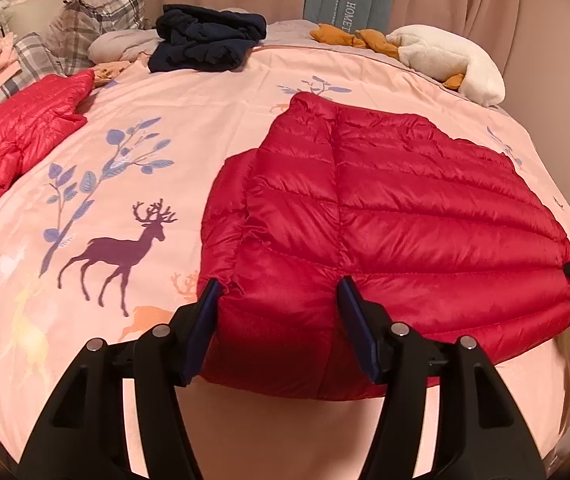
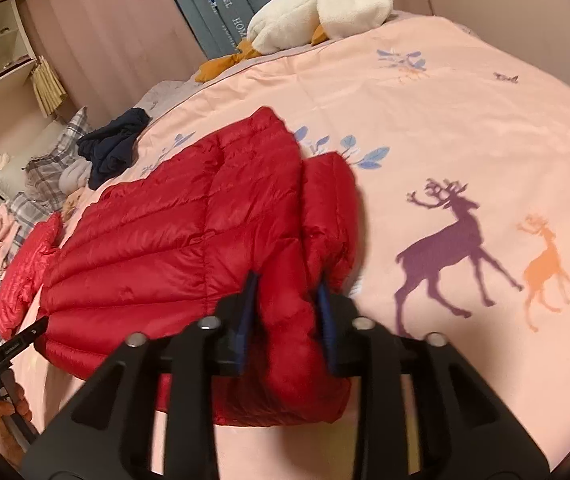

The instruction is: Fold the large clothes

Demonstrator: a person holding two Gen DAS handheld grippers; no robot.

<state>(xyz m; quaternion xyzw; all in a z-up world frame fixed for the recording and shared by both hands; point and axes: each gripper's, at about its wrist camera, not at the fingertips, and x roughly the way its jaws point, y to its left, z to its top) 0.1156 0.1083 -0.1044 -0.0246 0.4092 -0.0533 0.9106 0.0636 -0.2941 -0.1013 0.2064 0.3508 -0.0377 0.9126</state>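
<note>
Two tongs grip the near hem of a red jacket [image 1: 385, 208] that lies spread on the bed [image 1: 213, 92], its quilted back up and its collar end pointing away toward the curtain. The left tongs [image 1: 281, 320] stand with their blue pads [image 1: 209, 312] wide apart, a thick fold of the jacket's hem filling the gap between them, so they hold the jacket at one corner. The right tongs [image 2: 287, 312] are clenched narrower on the jacket's other near corner, where a sleeve lies folded over beside the body. Left of the jacket, well apart, lies a second red garment [image 1: 17, 136]. Beyond the jacket, toward the headboard side, sits a dark navy heap [image 1: 209, 40], with plaid pillows [image 1: 97, 16] further left. A white plush goose [image 2: 317, 8] rests at the far edge of the bed, beyond the jacket's collar. Purple deer prints [image 2: 445, 248] mark the pink cover just beside the jacket.
</note>
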